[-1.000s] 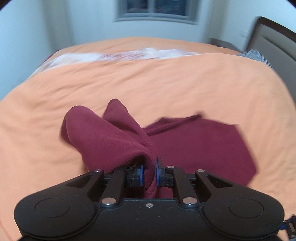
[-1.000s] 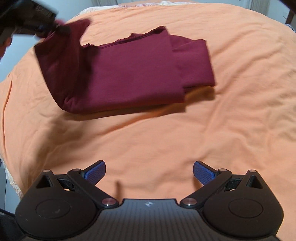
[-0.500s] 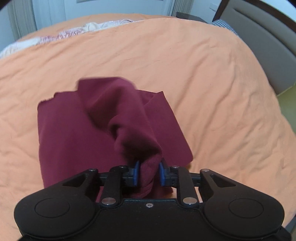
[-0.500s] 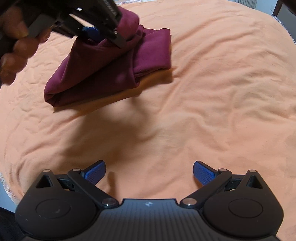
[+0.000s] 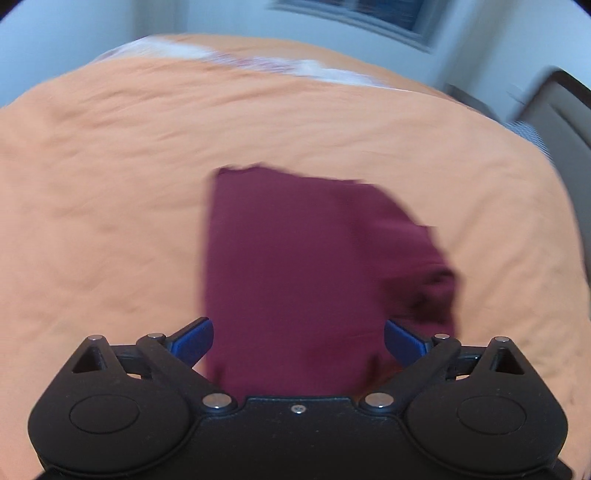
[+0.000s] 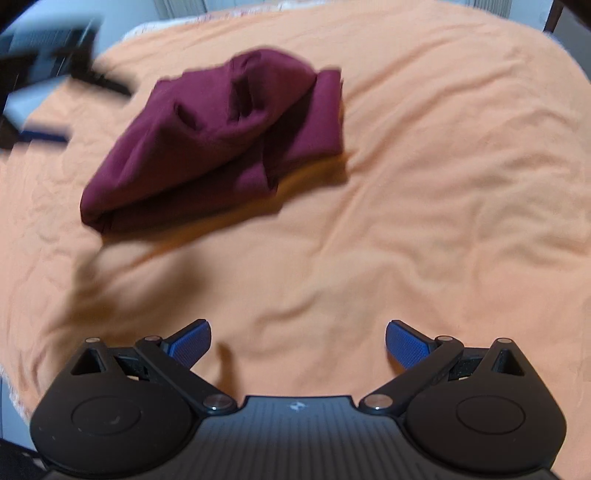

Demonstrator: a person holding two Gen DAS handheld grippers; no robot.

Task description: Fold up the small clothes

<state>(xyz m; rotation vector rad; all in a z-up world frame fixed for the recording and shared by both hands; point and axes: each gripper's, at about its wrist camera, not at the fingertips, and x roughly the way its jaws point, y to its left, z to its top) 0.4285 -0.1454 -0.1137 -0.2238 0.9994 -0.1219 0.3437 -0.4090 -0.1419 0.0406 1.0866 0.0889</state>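
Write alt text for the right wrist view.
A dark red garment lies loosely folded on an orange bedspread. The right gripper hovers near the camera, blue-padded fingers open and empty. The blurred left gripper is at upper left.

A bed under an orange bedspread [image 5: 147, 166], pale walls [image 5: 74, 33], a window [image 5: 369, 14], a dark headboard [image 5: 565, 125].

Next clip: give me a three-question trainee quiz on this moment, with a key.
1. True or false: the left gripper is clamped on the maroon garment.
2. The garment lies on: A) a wooden floor B) the orange bedspread C) a chair.
3. Fill in: the right gripper is ___ and holds nothing.

Key: 1 false, its jaws stand wide apart; 2 B; 3 open.
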